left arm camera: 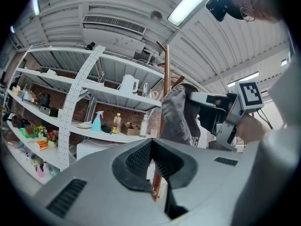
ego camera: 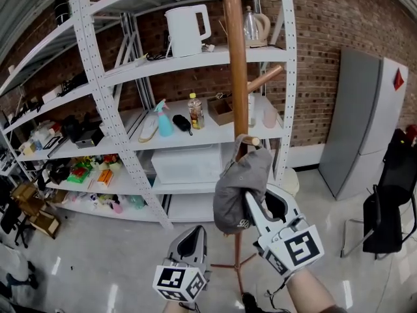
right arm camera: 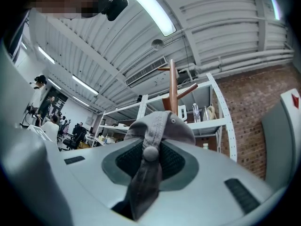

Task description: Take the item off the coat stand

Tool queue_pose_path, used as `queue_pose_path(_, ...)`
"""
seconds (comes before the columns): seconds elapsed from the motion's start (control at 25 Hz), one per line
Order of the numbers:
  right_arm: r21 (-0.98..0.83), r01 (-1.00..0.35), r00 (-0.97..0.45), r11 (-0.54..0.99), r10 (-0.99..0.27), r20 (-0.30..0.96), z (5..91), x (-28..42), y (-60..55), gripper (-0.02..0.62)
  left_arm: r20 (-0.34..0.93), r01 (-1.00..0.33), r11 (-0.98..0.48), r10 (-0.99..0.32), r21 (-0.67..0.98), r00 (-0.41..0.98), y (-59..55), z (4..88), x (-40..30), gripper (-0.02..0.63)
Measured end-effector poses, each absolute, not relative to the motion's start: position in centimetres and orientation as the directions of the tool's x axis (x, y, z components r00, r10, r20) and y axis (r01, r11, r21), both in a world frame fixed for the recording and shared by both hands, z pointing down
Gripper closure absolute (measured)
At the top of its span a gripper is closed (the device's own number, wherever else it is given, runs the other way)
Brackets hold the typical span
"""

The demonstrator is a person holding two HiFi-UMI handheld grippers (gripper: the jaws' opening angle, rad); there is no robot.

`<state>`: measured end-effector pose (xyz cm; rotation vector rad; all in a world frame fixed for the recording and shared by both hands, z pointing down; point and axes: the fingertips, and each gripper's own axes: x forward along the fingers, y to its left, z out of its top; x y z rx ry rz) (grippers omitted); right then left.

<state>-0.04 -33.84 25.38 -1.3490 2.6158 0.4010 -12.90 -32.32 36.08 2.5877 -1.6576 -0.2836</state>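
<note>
A grey cap (ego camera: 240,180) hangs from a low peg (ego camera: 250,141) of the wooden coat stand (ego camera: 236,64). My right gripper (ego camera: 253,204) reaches up from below right, and its jaws are shut on the cap's fabric. In the right gripper view the cap (right arm camera: 160,128) drapes between the pads of the right gripper (right arm camera: 146,163), its top button against them. My left gripper (ego camera: 193,237) sits lower and to the left, shut and holding nothing. In the left gripper view its jaws (left arm camera: 151,160) are together, with the cap (left arm camera: 176,117) ahead.
Behind the stand stands white metal shelving (ego camera: 104,90) with a white kettle (ego camera: 187,28), a spray bottle (ego camera: 162,118) and boxes. A grey cabinet (ego camera: 365,122) and a black chair (ego camera: 389,207) stand to the right. People (right arm camera: 44,112) are far off.
</note>
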Motion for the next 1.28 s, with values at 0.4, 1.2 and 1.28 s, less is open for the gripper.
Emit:
queue_pose_path(0.4, 0.209, -0.812, -0.583, 0.545, -0.734, -0.349, 21.3, 0.6, -32.9, 0.509, -0.124, -0.89, -0.434, -0.899, 0.138, 0.419, -32.3, 35.9, -12.5, 0.6)
queue_pose_path(1.2, 0.191, -0.812, -0.57, 0.552, -0.681, -0.46, 17.9, 2.5, -28.1, 0.509, -0.12, -0.887, -0.44, -0.897, 0.143, 0.426, -30.3, 36.0, -12.2, 0.6)
queue_pose_path(1.28, 0.191, -0.814, -0.569, 0.549, -0.684, -0.457, 18.1, 2.4, -27.5, 0.509, -0.119, -0.886, -0.442, -0.896, 0.143, 0.428, -29.7, 35.9, -12.3, 0.6)
